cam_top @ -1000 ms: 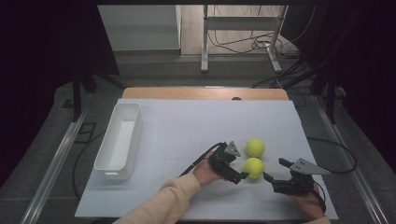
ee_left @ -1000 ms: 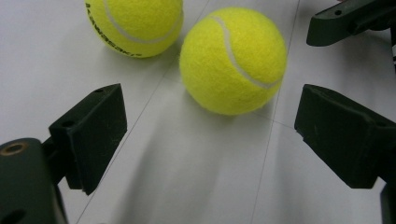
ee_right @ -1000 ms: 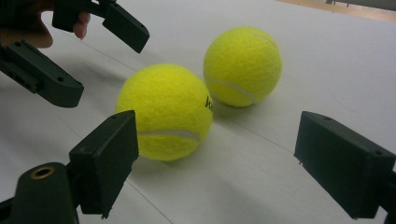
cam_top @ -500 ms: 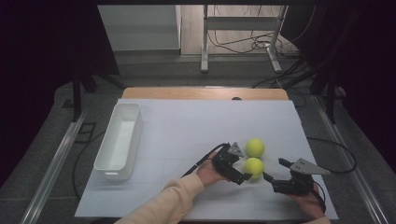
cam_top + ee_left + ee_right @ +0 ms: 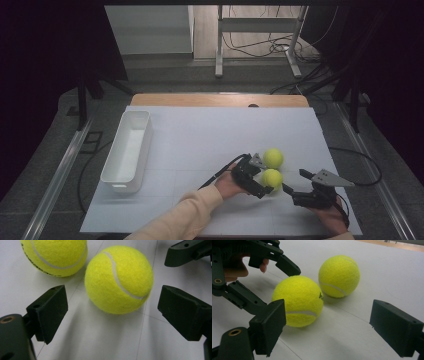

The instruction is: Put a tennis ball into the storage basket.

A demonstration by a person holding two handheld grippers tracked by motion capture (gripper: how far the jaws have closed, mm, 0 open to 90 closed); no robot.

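Toward the lower right of the high view, two tennis balls sit on the white surface [image 5: 200, 150]; the nearer ball [image 5: 272, 178] lies just below the farther ball [image 5: 273, 158], the two close together or barely touching, which cannot be settled. Left gripper [image 5: 260, 181] is released, its jaws spread wide to either side of the nearer ball, which in the left gripper view [image 5: 119, 280] lies just ahead of the jaw tips and touches neither; no grasp made. Right gripper [image 5: 295, 192] is likewise released, jaws apart and holding nothing, just right of the same ball; its own view shows that ball [image 5: 297, 301] by its left jaw and the farther ball [image 5: 339, 276] beyond. White bin [image 5: 126, 150] stands empty at the left of the high view, well apart. Judged step: approach for a pick of the nearer ball; next move calls for advancing the left gripper until the ball is centred between the jaws, then closing squarely without nudging the neighbour.
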